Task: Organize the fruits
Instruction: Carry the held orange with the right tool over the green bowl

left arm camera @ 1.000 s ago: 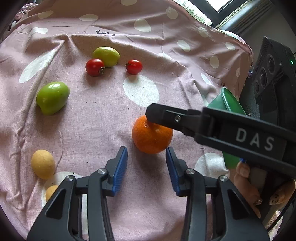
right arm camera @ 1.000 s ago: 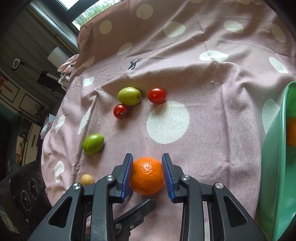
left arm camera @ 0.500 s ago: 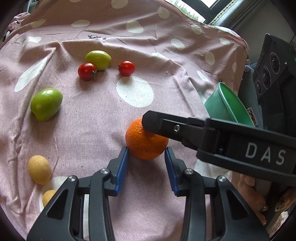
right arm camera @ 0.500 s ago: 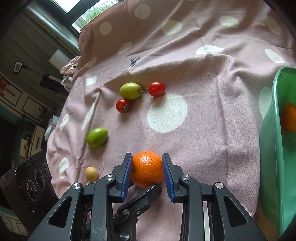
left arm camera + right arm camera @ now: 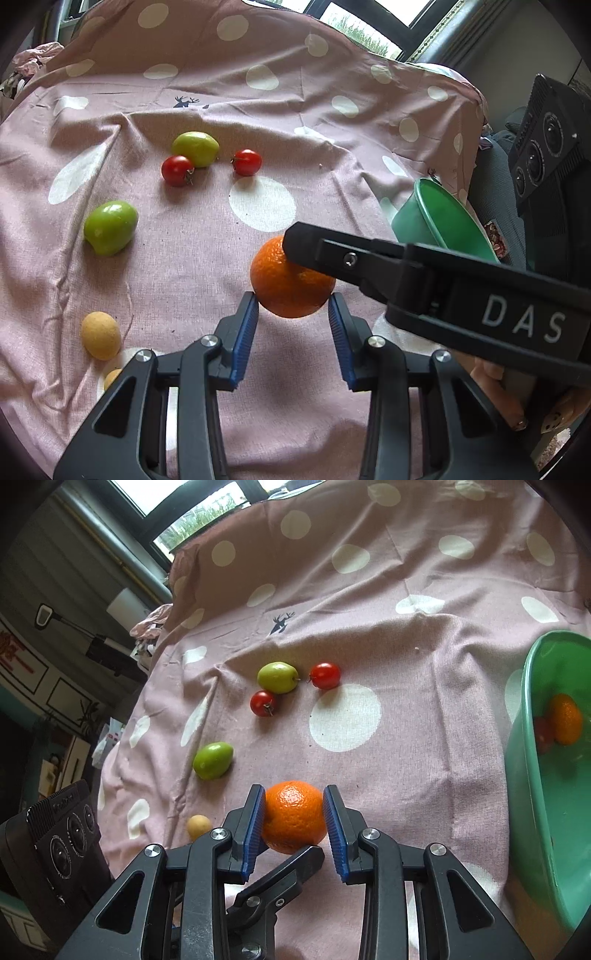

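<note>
My right gripper (image 5: pixel 294 794) is shut on an orange (image 5: pixel 294 814), its blue pads pressing both sides, just above the pink dotted cloth (image 5: pixel 406 775). In the left wrist view the same orange (image 5: pixel 284 280) sits right at the tips of my left gripper (image 5: pixel 292 301), which is open with nothing pressed between its pads. The right gripper's black finger (image 5: pixel 369 258) crosses over the orange there. A green bowl (image 5: pixel 524 775) stands to the right, tilted, holding another orange (image 5: pixel 565 720) and something red (image 5: pixel 543 734).
On the cloth lie two cherry tomatoes (image 5: pixel 264 702) (image 5: pixel 325 675), two green fruits (image 5: pixel 277 677) (image 5: pixel 213 760) and a small yellow fruit (image 5: pixel 198 826). A black device (image 5: pixel 62 849) with round knobs stands at the left edge. A person's hand (image 5: pixel 495 387) shows low right in the left wrist view.
The right gripper has carried the orange a little up and toward the green bowl, which now shows more. The orange has come closer to the left gripper's fingertips.
</note>
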Action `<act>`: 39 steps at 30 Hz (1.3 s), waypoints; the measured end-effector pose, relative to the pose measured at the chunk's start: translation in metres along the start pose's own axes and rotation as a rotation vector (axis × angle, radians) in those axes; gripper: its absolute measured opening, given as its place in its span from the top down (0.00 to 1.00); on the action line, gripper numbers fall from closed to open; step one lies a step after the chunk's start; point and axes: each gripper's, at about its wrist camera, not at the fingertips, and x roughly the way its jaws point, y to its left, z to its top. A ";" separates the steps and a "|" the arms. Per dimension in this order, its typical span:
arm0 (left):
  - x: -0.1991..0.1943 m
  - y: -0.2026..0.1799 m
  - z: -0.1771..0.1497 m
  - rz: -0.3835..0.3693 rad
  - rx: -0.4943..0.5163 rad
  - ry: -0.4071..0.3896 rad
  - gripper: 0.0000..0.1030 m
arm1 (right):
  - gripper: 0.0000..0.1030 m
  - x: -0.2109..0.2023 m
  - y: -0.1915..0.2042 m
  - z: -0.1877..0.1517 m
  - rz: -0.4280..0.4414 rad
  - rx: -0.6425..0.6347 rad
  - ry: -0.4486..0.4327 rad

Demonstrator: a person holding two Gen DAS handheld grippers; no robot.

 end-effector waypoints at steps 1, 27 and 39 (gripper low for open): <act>-0.002 -0.001 0.000 0.000 0.003 -0.007 0.62 | 0.66 -0.002 0.002 0.000 0.000 -0.002 -0.008; -0.068 -0.056 0.011 -0.001 0.131 -0.226 0.62 | 0.66 -0.084 0.025 -0.004 0.032 -0.060 -0.240; -0.064 -0.105 0.017 -0.015 0.209 -0.264 0.62 | 0.61 -0.123 -0.005 -0.005 0.020 0.005 -0.332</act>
